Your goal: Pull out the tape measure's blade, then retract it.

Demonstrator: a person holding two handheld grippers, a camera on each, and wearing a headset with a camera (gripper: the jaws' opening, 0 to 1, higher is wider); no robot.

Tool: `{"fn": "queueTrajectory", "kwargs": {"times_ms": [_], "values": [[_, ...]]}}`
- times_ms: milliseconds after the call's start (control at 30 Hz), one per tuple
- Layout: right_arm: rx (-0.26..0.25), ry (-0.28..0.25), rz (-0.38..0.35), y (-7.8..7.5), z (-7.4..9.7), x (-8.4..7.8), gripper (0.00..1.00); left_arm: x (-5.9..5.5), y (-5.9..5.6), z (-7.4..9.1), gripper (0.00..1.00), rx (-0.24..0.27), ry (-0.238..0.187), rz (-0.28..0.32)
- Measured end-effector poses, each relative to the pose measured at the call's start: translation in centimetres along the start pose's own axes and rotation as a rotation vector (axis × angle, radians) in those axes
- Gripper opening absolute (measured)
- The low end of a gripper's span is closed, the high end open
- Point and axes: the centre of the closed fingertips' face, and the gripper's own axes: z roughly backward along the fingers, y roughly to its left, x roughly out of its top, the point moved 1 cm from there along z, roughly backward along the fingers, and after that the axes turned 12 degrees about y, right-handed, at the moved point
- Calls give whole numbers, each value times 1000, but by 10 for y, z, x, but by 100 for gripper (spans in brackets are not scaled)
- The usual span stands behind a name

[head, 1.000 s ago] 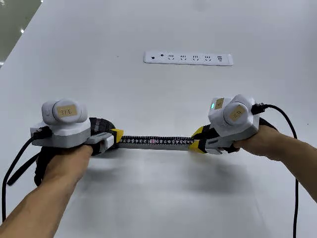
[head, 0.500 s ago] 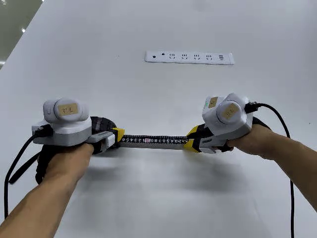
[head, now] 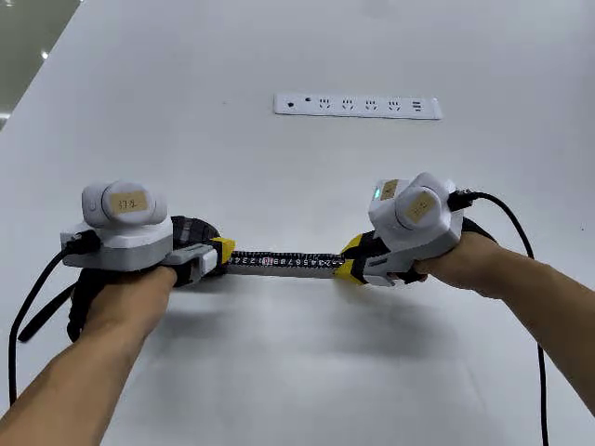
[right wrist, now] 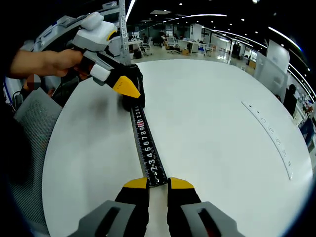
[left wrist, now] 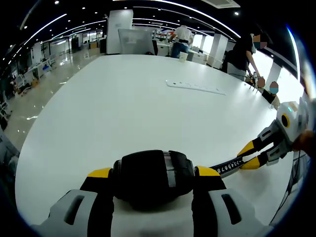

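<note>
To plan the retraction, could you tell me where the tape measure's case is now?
In the head view, the case sits on the left, clamped in the left hand-held gripper.

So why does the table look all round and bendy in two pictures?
Left and right gripper views: a fisheye lens bends the white table into a curve; head view: it looks flat, with soft shadows under the black numbered tape blade.
</note>
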Motion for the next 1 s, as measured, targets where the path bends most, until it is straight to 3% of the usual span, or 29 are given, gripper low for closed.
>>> {"fn": "queueTrajectory", "kwargs": {"times_ms": [1000], "values": [[23, -29, -5, 7, -13, 24, 10, -1, 0, 1, 60, -6, 6, 3]]}}
